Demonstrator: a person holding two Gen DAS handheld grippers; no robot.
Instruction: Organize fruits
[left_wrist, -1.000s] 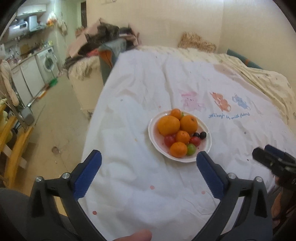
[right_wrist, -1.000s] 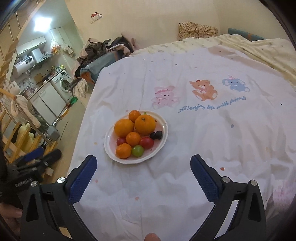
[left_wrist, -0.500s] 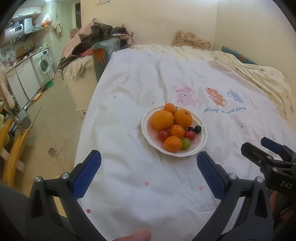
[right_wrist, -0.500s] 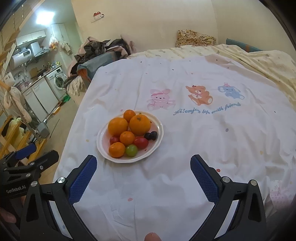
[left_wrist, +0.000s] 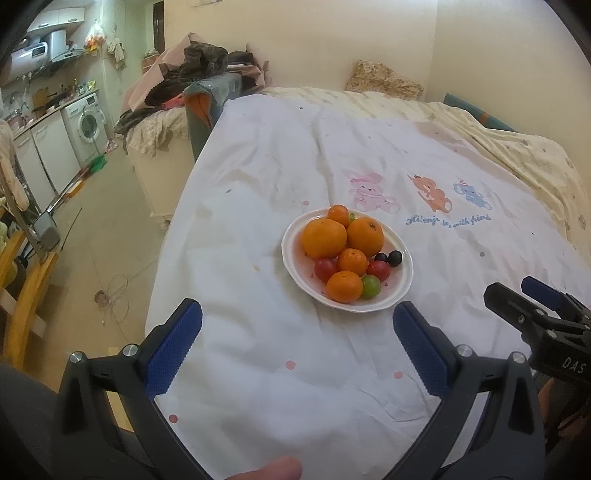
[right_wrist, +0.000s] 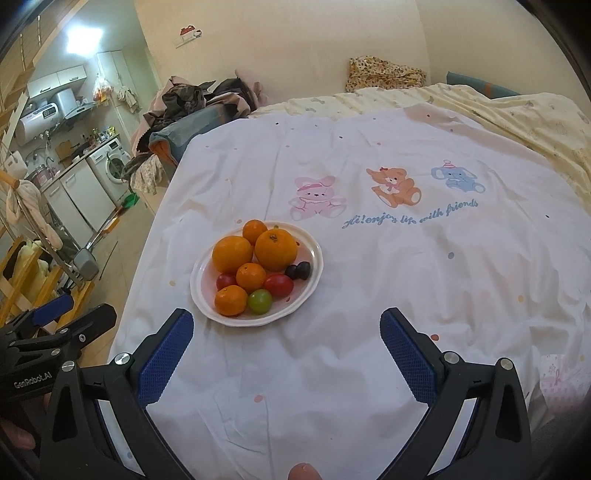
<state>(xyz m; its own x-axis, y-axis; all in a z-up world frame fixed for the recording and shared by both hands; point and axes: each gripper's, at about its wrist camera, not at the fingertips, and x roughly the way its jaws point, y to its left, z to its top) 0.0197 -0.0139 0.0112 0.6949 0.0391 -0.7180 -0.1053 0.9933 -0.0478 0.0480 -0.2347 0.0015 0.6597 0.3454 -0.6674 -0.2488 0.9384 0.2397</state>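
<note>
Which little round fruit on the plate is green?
The green one at the plate's near edge, between the small orange and a red tomato.

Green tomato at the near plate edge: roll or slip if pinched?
The green tomato looks round and glossy, so it probably slips from a loose pinch. Nudged, it likely rolls along the plate, though the small orange beside it blocks one side.

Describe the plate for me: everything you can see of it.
The plate is white, glossy, ceramic-looking, with a raised, slightly wavy rim and a pinkish well. It sits flat on the white sheet, holding oranges, red tomatoes, a green one and two dark fruits. Neither gripper touches it; both sets of fingers are wide open, short of it.
</note>
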